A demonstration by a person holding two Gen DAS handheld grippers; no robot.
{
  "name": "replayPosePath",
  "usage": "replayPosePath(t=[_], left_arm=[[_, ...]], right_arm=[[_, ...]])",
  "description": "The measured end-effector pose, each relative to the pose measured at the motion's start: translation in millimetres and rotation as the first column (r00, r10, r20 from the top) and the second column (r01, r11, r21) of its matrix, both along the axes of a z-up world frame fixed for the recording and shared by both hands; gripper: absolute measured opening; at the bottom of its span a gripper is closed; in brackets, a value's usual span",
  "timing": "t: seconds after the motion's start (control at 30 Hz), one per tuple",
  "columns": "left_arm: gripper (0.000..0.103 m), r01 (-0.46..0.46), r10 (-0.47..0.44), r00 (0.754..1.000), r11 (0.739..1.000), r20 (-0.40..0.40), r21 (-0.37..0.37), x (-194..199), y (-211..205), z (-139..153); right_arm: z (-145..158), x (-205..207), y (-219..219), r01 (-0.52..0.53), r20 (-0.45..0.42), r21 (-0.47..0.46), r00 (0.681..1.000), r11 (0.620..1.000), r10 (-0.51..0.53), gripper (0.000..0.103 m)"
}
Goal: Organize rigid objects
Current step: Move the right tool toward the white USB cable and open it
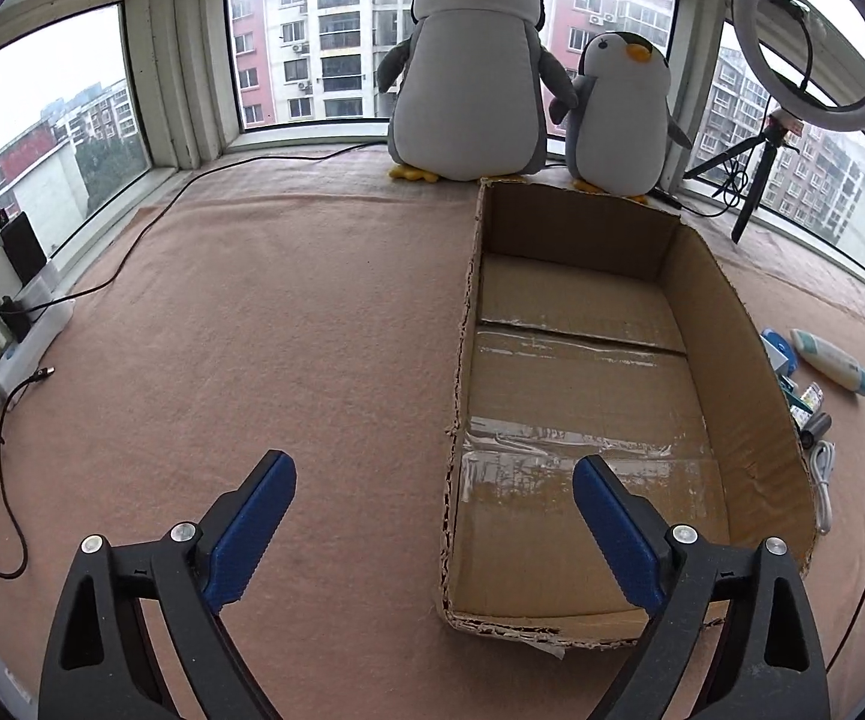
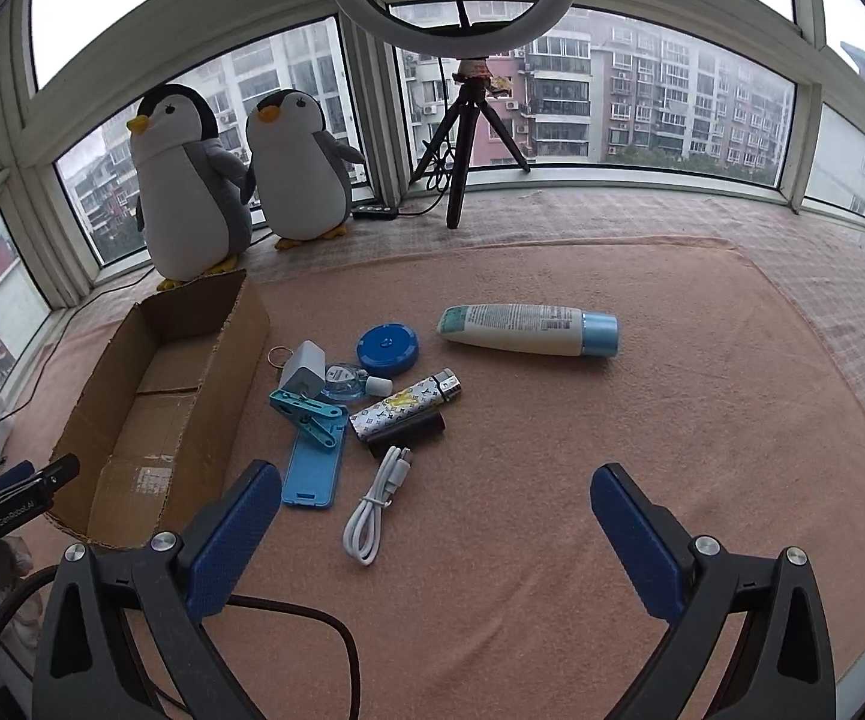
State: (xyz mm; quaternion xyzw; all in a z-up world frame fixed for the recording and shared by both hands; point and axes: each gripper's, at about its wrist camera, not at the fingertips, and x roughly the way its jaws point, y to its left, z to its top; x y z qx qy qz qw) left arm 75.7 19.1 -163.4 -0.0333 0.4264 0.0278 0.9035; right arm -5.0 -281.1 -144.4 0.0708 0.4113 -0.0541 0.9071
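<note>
An empty cardboard box (image 1: pixel 732 324) (image 2: pixel 234 372) lies open on the pink blanket. To its right sits a cluster of small items: a white bottle with a blue cap (image 2: pixel 528 330) (image 1: pixel 831 360), a blue round case (image 2: pixel 387 348), a white charger (image 2: pixel 303 369), a patterned lighter (image 2: pixel 405 408), a black cylinder (image 2: pixel 408 435), a blue phone stand (image 2: pixel 312 456) and a white cable (image 2: pixel 375 507). My left gripper (image 1: pixel 432 486) hovers open over the box's near left corner. My right gripper (image 2: pixel 435 495) is open just short of the cable, holding nothing.
Two penguin plush toys (image 1: pixel 468 72) (image 2: pixel 192 180) stand by the window behind the box. A ring light on a tripod (image 2: pixel 462 138) stands at the back. A power strip with chargers and cables (image 1: pixel 18 312) lies at the far left edge.
</note>
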Motion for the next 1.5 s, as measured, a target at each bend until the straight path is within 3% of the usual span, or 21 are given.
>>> replayPosePath(t=[0.1,0.27,0.53,0.93,1.17,1.5], left_arm=[[0.094,0.003,-0.003,1.000,1.000,-0.007,-0.001,1.4,-0.3,-3.8],[0.088,-0.002,0.002,1.000,1.000,-0.030,-0.006,4.2,1.5,-11.4],[0.079,0.006,-0.006,0.999,1.000,-0.052,-0.010,7.0,1.7,-22.8],[0.076,0.009,-0.010,0.998,1.000,-0.060,-0.016,8.9,1.4,-28.2],[0.076,0.010,-0.011,0.998,1.000,-0.064,-0.024,10.9,0.8,-29.3],[0.076,0.012,-0.020,0.995,0.996,-0.094,-0.088,12.9,5.1,-34.8]], right_arm=[[-9.9,5.9,3.0,-0.003,-0.026,0.027,1.000,1.000,0.004,0.088],[-26.0,16.9,11.2,-0.019,-0.067,0.042,0.997,0.999,0.022,0.080],[-52.7,34.7,20.2,-0.036,-0.154,0.065,0.987,0.997,0.046,0.056],[-71.7,50.0,19.4,-0.025,-0.224,0.068,0.974,0.997,0.040,0.039],[-77.0,56.3,22.8,-0.035,-0.244,0.051,0.969,0.998,0.046,0.035],[-77.5,58.3,24.6,-0.059,-0.248,-0.005,0.967,0.998,0.056,0.021]])
